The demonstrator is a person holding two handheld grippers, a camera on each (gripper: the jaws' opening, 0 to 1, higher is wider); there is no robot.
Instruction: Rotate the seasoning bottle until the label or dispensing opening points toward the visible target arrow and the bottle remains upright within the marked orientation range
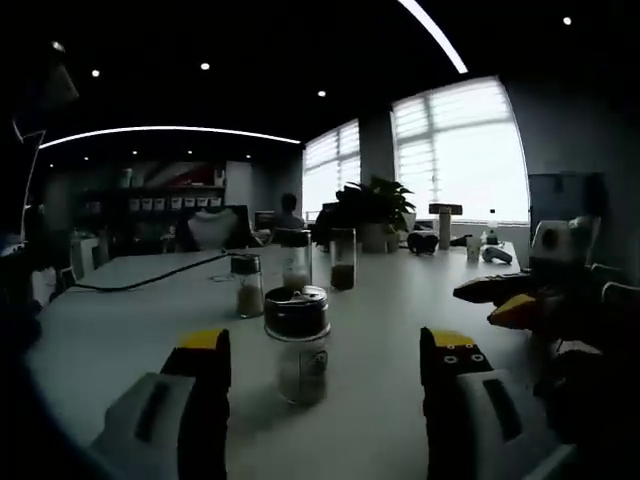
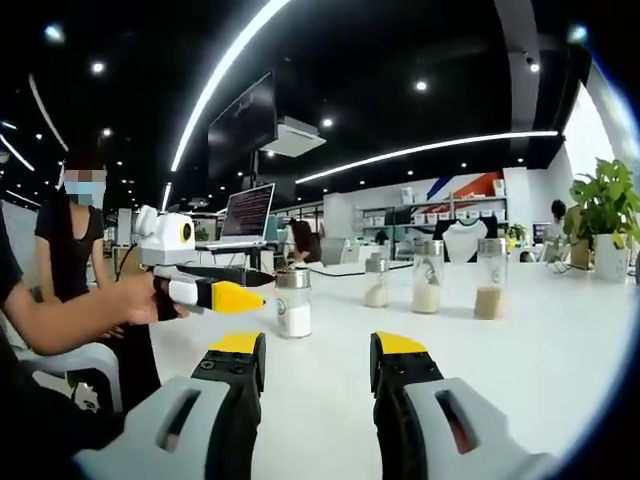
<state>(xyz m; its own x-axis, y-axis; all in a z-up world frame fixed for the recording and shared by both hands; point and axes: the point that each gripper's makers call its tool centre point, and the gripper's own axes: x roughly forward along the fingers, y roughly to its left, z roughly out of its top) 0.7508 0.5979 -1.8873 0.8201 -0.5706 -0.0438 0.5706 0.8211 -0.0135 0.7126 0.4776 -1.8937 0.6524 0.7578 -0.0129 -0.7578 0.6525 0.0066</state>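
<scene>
seasoning bottle point(image 1: 297, 345): clear glass, dark metal cap, pale powder in the lower part. stands upright on the white table point(image 1: 380, 320), long axis vertical, cap at 12 o'clock. a small label patch shows on the side facing the left gripper view; which way the dispensing opening points cannot be told. in the right gripper view the same bottle point(image 2: 293, 303) stands just past the yellow tips, at about 11 o'clock from them.

left gripper point(image 1: 325, 352): jaws spread wide, yellow-tipped, one at 9 o'clock and one at 3 o'clock of the bottle, neither touching it; the bottle sits between them. seen in the right gripper view point(image 2: 248, 288) as a white and yellow tool held in a person's hand point(image 2: 140, 298), coming in from 9 o'clock with its tips close to the bottle.

right gripper point(image 2: 318, 345): jaws apart, nothing between them, bare table ahead. in the left gripper view point(image 1: 490, 300) it enters from 3 o'clock, well clear of the bottle.

other bottles: three more behind at 12 o'clock in the left gripper view, a short shaker point(image 1: 248, 286), a tall jar point(image 1: 296, 261) and a dark-filled jar point(image 1: 343, 259), all upright.

surroundings: black cable point(image 1: 150, 280) across the table at 10 o'clock; potted plant point(image 1: 375, 208) by bright windows; laptop point(image 2: 246, 213); a standing person in black point(image 2: 70, 240).
</scene>
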